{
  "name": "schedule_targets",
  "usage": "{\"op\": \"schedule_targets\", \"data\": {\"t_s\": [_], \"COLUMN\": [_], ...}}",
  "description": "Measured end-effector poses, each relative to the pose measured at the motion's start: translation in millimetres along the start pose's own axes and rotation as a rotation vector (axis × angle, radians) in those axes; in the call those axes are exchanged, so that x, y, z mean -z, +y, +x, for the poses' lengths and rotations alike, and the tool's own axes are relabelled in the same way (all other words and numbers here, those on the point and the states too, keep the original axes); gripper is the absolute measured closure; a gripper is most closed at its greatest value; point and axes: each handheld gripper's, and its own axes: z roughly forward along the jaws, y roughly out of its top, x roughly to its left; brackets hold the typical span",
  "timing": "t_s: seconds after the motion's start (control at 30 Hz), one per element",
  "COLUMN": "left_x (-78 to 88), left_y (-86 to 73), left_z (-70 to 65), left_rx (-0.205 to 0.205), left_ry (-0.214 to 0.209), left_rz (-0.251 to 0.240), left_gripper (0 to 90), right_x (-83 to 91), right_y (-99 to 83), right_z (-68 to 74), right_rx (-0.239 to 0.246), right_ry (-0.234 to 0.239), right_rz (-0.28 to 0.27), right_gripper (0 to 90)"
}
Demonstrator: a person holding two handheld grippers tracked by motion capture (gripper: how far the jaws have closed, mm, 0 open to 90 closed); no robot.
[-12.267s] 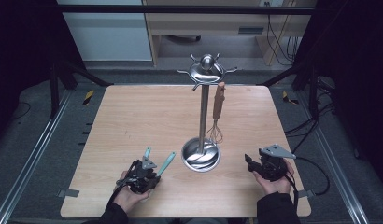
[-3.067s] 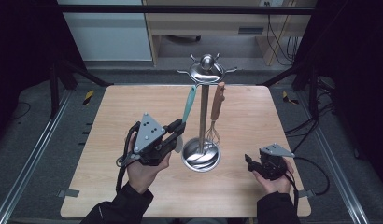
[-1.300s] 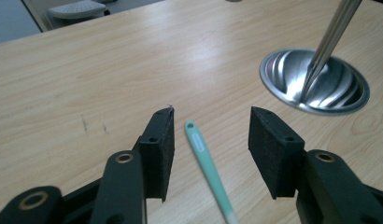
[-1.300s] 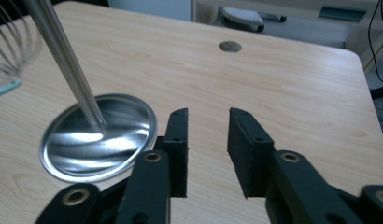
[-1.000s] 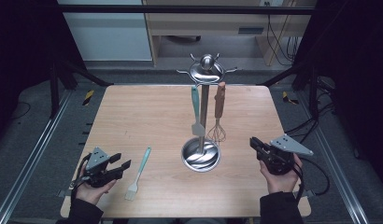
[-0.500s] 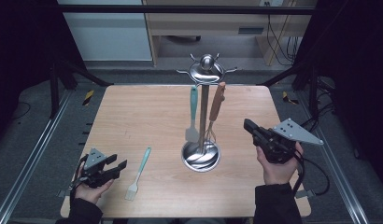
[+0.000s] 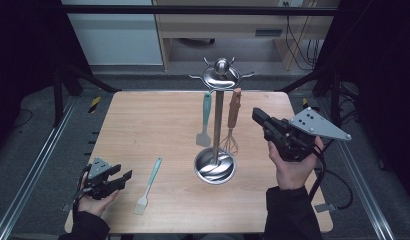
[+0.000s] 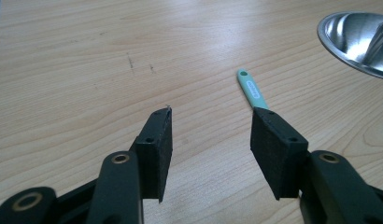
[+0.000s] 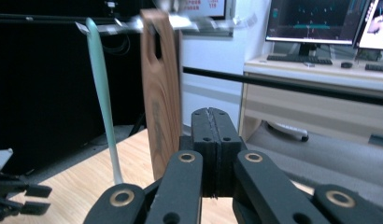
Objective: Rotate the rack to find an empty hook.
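A steel utensil stand (image 7: pixel 217 107) rises from its round base (image 7: pixel 214 167) at mid-table. A teal spatula (image 7: pixel 205 120) and a wooden-handled whisk (image 7: pixel 233 117) hang from its hooks. A teal-handled brush (image 7: pixel 148 185) lies flat at the front left. My left gripper (image 7: pixel 122 173) rests low near the front left corner, open, its jaws (image 8: pixel 210 135) pointing at the brush handle (image 8: pixel 250 88) with nothing between them. My right gripper (image 7: pixel 256 115) is raised to the right of the stand, shut and empty. Its jaws (image 9: pixel 212 116) point at the whisk handle (image 9: pixel 159 93), just short of it.
The stand's steel base (image 8: pixel 358 42) lies beyond the brush in the left gripper view. Dark rails run along both table sides (image 7: pixel 48 150). A desk with monitors (image 9: pixel 320 28) stands behind the table. My left gripper (image 9: pixel 21 191) sits far off in the right gripper view.
The right gripper has risen from the table's front right and moved toward the hanging whisk. The left gripper, which earlier hung the spatula, has stayed still by the brush.
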Motion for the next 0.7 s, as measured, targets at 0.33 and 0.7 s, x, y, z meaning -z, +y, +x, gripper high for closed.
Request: {"op": "schedule_targets", "data": {"t_s": [0.33,0.7], "left_x": [-2.0,-2.9], "left_y": [-0.8,-0.8], "left_z": [0.6,1.0], "left_rx": [0.002,0.008], "left_ry": [-0.002,-0.002], "left_rz": [0.022,0.028], "left_gripper": [48.7,48.3], "right_x": [-11.5,-16.9], "right_y": [30.4,38.2], "right_z": [13.2,20.4], "right_rx": [0.029,0.053], "right_ry": [0.008,0.015], "right_rz": [-0.041,-0.040], "right_gripper": [90.0,90.0]}}
